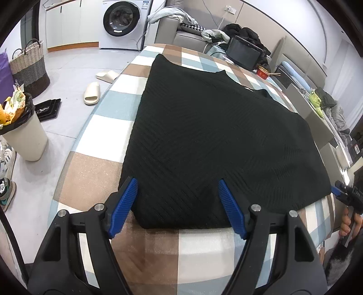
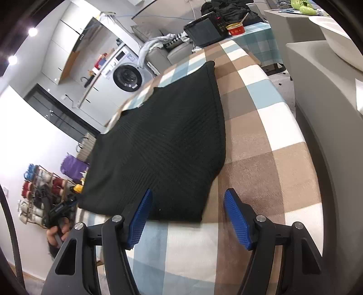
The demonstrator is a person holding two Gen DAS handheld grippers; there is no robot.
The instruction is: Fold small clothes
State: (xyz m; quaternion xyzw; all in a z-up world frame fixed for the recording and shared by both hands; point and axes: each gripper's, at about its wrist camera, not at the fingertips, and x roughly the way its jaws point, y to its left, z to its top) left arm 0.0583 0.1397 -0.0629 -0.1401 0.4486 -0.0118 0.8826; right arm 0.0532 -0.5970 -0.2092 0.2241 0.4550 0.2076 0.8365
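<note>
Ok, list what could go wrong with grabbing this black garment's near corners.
1. The right gripper straddles the black garment's corner, one pad over bare checked cloth; it may pinch the cloth too.
2. The left gripper spans a thick folded edge; it might catch only the top layer.

left claw [image 1: 178,189]: black arms; ribbed blue pads (silver pivot screws) | right claw [image 2: 187,200]: same

a lived-in home: washing machine [image 1: 120,19], sofa [image 1: 181,34], slippers [image 1: 91,93], laundry basket [image 1: 29,68].
</note>
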